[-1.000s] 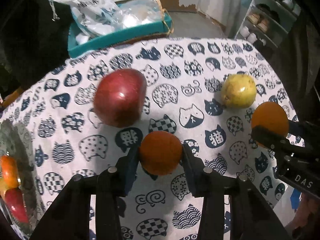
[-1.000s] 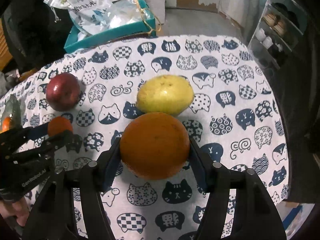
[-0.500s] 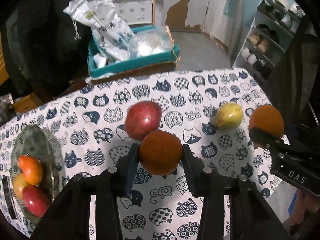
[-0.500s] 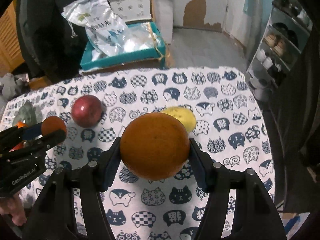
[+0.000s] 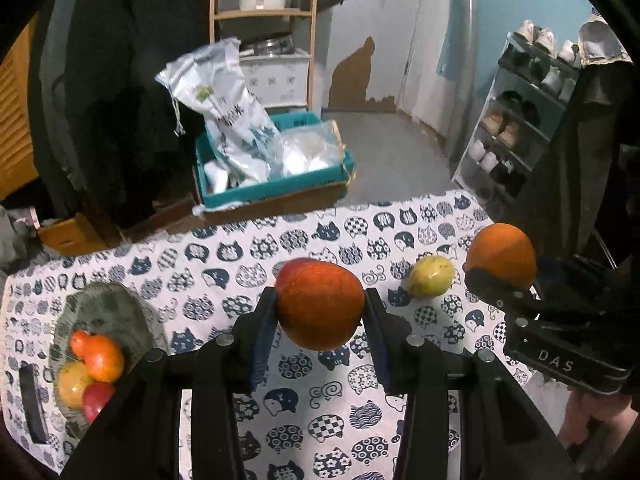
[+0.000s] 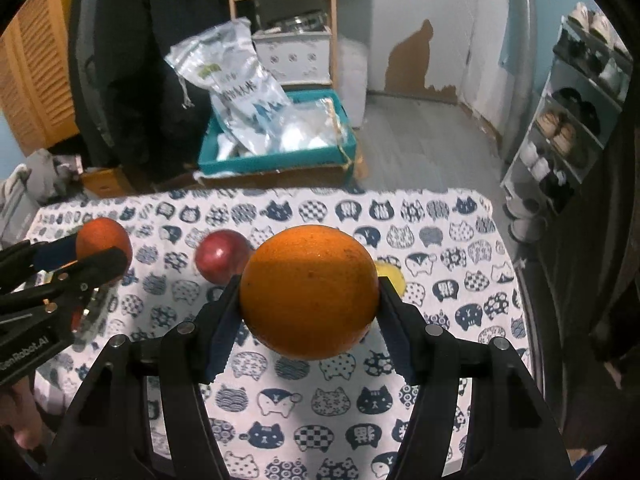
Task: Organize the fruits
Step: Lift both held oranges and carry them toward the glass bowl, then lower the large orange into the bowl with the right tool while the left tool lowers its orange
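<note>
Got a fruit in each set of tongs right now. My left gripper (image 5: pixel 320 312) is clenched on a small orange (image 5: pixel 320 304), pads pressing both its sides, and my right gripper (image 6: pixel 308 296) is clamped the same way on a bigger orange (image 6: pixel 309 292). Both fruits hang off the cat-print tablecloth (image 5: pixel 304 412).

Beyond the left tongs and partly hidden by the small orange sits the red apple (image 6: pixel 218 255); the yellow-green fruit (image 5: pixel 431 275), maybe a guava or lemon, lies between the two grippers' tips in the left view. The glass bowl (image 5: pixel 108 308) with three fruits in it is off to the left of my left tongs, near the cloth's edge.

My take on doing this well: carry the small orange over to the bowl first and lower it into the free side, not on top of the pile, or it'll roll out. Keep the right tongs back so the two don't bump.

Compared with a second ago, both oranges have come up off the cloth, the apple and yellow fruit look farther below, and the bowl is properly in view.
</note>
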### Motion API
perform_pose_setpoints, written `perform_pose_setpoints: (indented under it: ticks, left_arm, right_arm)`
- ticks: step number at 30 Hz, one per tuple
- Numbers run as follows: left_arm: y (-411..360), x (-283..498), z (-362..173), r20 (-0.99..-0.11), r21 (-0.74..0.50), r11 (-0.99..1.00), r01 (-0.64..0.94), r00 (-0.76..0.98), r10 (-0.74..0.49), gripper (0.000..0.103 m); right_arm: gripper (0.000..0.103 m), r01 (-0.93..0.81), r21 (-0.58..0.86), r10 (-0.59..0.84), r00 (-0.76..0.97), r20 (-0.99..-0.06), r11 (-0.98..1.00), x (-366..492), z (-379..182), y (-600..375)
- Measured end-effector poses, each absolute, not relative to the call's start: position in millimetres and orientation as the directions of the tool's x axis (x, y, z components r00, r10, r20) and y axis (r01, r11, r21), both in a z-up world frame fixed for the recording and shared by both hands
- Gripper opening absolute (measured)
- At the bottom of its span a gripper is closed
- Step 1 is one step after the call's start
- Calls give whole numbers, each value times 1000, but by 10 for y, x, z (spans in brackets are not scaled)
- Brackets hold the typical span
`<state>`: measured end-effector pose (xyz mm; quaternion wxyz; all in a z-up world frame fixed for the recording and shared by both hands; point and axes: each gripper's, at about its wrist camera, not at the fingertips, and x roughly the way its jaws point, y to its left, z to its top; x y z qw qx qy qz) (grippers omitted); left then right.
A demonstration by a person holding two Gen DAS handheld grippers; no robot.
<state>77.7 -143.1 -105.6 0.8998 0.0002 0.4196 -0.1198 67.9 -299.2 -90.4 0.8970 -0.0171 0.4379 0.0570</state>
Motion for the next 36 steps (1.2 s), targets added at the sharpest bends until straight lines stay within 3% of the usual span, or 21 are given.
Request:
perform_pose_setpoints:
  ticks: [19,36]
  left_arm:
    - [-839,540,-688,-702,-117,984,137,689,-179,43]
    - [-208,506,-702,-703,-125,992,21,703,-103,43]
  right_arm:
    - [64,-241,29,189,676,-712,970,508,-305,-2386]
    - [64,-323,40,253,650,-717,945,626,-303,-1792]
